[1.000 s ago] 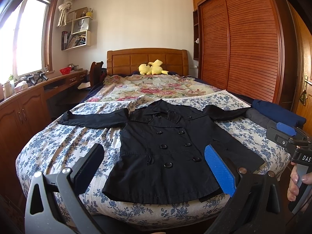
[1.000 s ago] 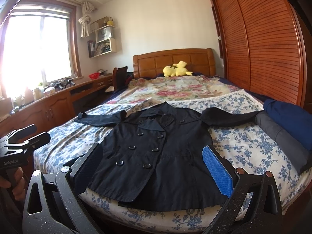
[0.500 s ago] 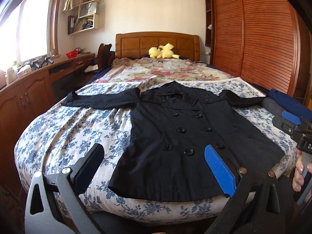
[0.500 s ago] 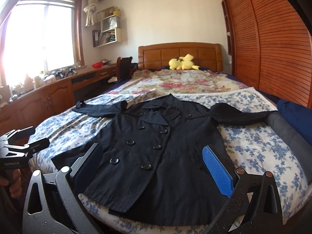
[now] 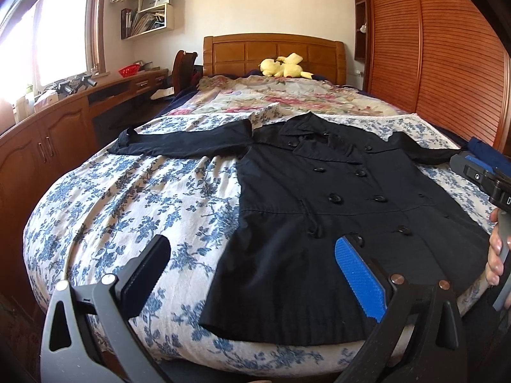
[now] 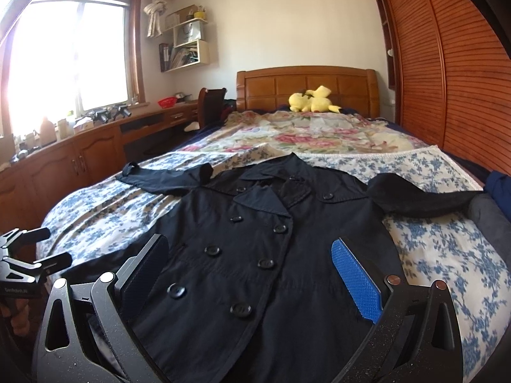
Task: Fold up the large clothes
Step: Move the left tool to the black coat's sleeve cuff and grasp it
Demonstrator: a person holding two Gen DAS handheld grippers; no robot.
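A black double-breasted coat (image 5: pixel 335 210) lies flat, front up, on the blue-flowered bedspread (image 5: pixel 134 210), with both sleeves spread out sideways. It also shows in the right wrist view (image 6: pixel 255 255). My left gripper (image 5: pixel 252 274) is open and empty, low over the coat's left hem corner. My right gripper (image 6: pixel 252 277) is open and empty, just above the coat's lower front. The right gripper also shows at the right edge of the left wrist view (image 5: pixel 491 185); the left gripper shows at the left edge of the right wrist view (image 6: pixel 25 261).
Folded blue and grey clothes (image 6: pixel 491 210) lie on the bed's right edge. A yellow plush toy (image 6: pixel 313 99) sits by the wooden headboard (image 6: pixel 306 86). A wooden desk with cupboards (image 6: pixel 80 153) runs along the left. A louvred wardrobe (image 6: pixel 447 73) stands at the right.
Both grippers have moved forward and lower toward the coat. The left one has shifted toward the hem's left corner. Both stay open and empty.
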